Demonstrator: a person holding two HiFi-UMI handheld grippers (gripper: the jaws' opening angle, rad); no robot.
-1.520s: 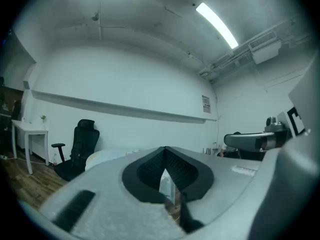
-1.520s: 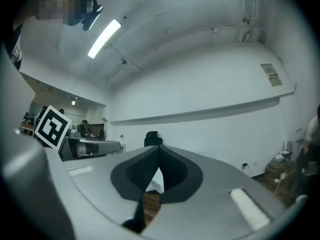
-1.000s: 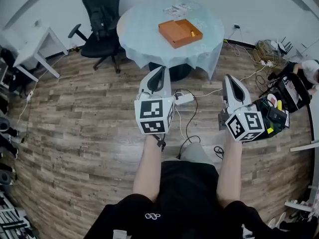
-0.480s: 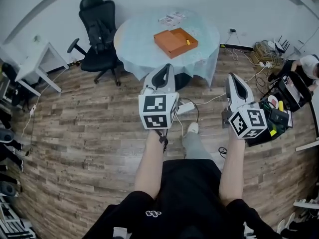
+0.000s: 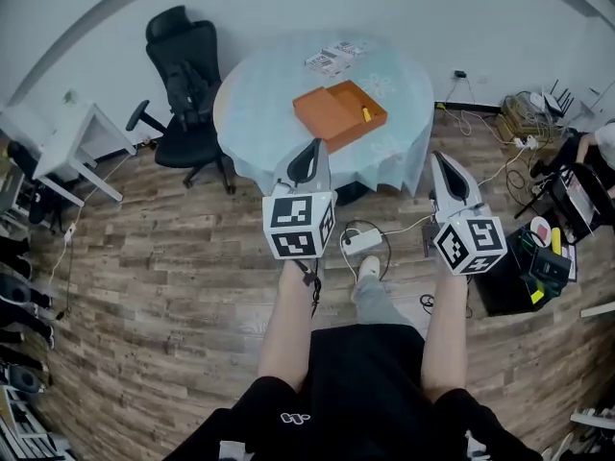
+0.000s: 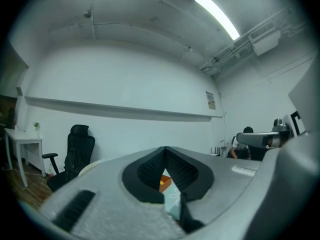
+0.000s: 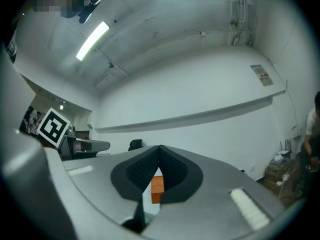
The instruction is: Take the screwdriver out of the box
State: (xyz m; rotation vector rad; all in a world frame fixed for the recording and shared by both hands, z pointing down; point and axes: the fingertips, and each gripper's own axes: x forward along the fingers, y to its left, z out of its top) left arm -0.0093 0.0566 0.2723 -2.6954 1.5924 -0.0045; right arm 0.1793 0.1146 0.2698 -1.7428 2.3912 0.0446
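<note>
An open orange box [image 5: 333,115] lies on a round table [image 5: 259,89] covered with a pale blue cloth. A small yellow screwdriver [image 5: 365,114] rests inside the box near its right wall. Both grippers are held level over the floor, short of the table's near edge. My left gripper [image 5: 312,145] is shut and empty, pointing at the box. My right gripper [image 5: 438,157] is likewise shut and empty, off to the box's right. The left gripper [image 6: 165,148] and right gripper [image 7: 159,146] each show their tips touching, with the orange box [image 6: 165,184] [image 7: 156,189] seen through the gap below.
A black office chair [image 5: 183,70] stands left of the table, with a white desk [image 5: 65,140] farther left. Papers [image 5: 333,58] lie at the table's far side. A power strip [image 5: 361,242] and cables are on the wooden floor. A black crate of tools [image 5: 540,262] sits at right.
The person has stepped toward the table with both grippers; the table and orange box now appear nearer and lower in the head view. Both grippers stayed shut.
</note>
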